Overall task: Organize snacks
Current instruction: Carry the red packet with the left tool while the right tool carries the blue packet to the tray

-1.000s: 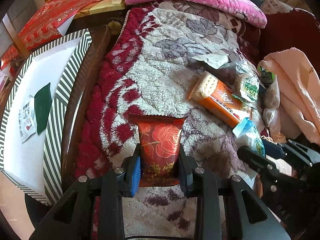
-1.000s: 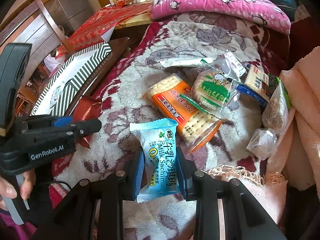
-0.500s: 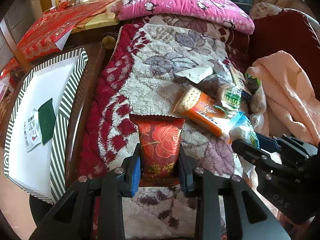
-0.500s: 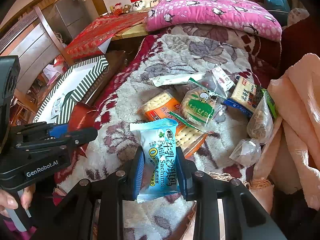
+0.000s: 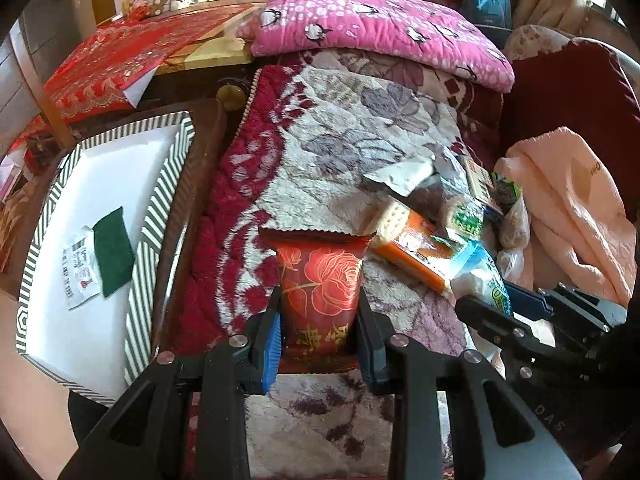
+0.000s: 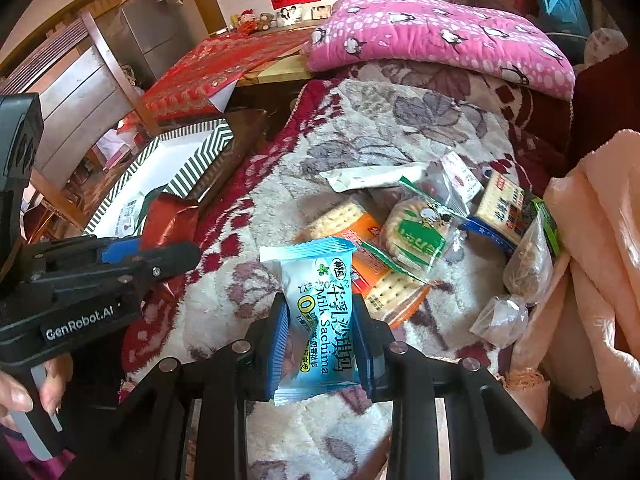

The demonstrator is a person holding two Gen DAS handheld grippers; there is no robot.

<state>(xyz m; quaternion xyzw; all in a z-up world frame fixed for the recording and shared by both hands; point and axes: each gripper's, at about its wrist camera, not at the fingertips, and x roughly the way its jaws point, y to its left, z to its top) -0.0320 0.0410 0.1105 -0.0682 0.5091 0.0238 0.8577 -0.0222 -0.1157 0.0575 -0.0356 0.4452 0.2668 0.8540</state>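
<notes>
My left gripper is shut on a red rose-print snack packet, held above the plush blanket. In the right wrist view the same red packet shows at the left, in the left gripper. My right gripper is shut on a light blue Milk Sachima packet; that blue packet and the right gripper also appear at the right of the left wrist view. A striped box with a white floor lies to the left and holds two small packets.
Several loose snacks lie on the blanket: an orange cracker pack, a green-labelled biscuit bag, a blue-edged cracker pack and clear bags. A pink pillow lies behind, a peach cloth to the right. A person's hand holds the left tool.
Both grippers have risen with their packets still held; the blanket and the snack pile look smaller and farther below.
</notes>
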